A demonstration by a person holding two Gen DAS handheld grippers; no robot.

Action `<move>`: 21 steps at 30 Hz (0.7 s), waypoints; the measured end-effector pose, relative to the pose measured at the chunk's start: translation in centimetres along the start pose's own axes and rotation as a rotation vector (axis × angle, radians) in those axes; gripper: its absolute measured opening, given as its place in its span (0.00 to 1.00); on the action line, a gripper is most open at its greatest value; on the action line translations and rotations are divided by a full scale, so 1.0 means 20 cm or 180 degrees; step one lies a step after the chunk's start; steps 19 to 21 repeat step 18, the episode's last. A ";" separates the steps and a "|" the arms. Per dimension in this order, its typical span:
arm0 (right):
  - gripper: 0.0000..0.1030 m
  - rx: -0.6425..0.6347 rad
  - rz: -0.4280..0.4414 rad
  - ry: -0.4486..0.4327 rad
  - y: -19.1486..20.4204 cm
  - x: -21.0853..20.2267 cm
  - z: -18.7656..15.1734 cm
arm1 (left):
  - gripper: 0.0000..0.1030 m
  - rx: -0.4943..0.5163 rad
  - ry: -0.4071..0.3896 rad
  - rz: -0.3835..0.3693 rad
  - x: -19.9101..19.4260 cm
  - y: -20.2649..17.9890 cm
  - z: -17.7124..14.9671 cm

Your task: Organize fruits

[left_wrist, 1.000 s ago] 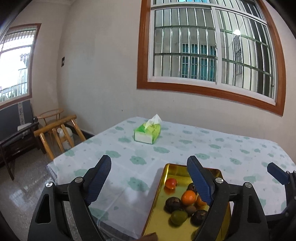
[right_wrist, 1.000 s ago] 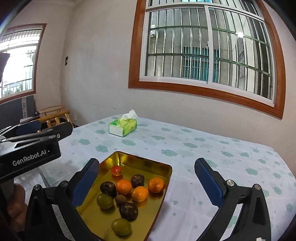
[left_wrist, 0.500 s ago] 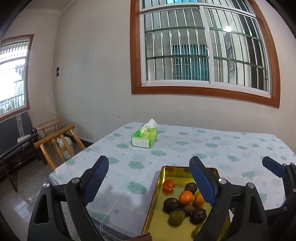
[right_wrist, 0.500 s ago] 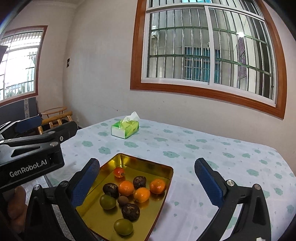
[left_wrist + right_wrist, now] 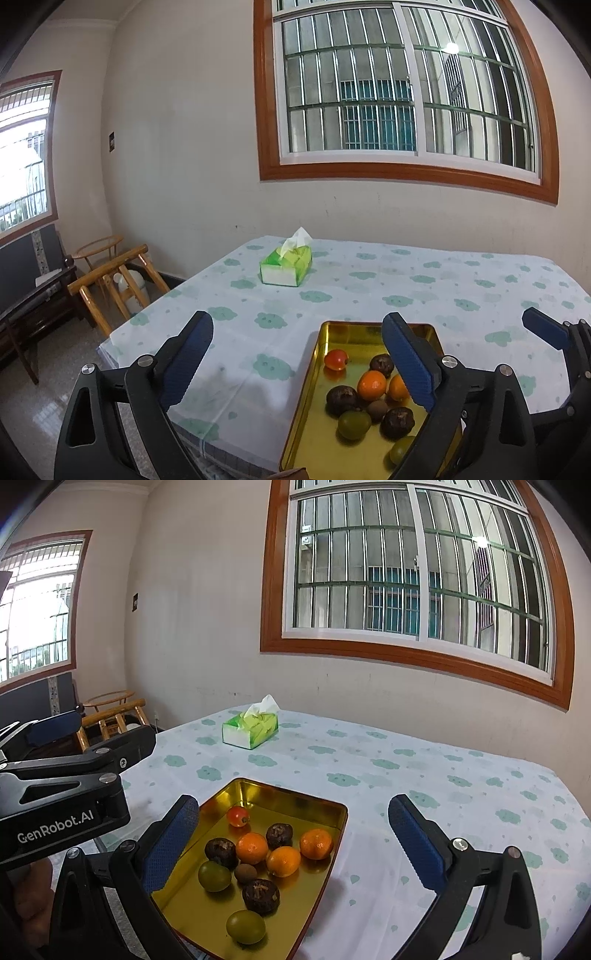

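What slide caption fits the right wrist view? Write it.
Open right gripper above gold tray of mixed fruits on table.

Left gripper (image 5: 297,360), right gripper (image 5: 295,843) — fingers spread

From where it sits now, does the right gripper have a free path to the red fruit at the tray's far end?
Probably yes. The right gripper is open above the gold tray, and the red fruit lies apart from the others with nothing covering it.
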State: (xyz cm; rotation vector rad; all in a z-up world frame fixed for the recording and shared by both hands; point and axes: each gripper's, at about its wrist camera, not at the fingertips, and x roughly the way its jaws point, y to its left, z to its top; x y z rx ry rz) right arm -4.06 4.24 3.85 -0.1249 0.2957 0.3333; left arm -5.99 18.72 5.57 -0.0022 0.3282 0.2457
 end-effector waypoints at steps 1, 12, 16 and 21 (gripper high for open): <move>0.99 0.0003 0.0002 0.0012 -0.01 0.00 0.00 | 0.90 0.0015 0.0013 0.0002 0.00 -0.01 0.00; 0.99 0.0178 -0.0259 0.0442 -0.39 0.12 -0.09 | 0.92 0.0117 0.0215 0.0075 0.10 -0.09 -0.01; 0.99 0.0214 -0.0629 0.0893 -0.75 0.27 -0.19 | 0.92 0.0165 0.0348 -0.0004 0.13 -0.13 0.01; 0.99 0.0295 -0.0696 0.1153 -0.93 0.34 -0.24 | 0.93 0.0177 0.0400 -0.0001 0.14 -0.15 0.02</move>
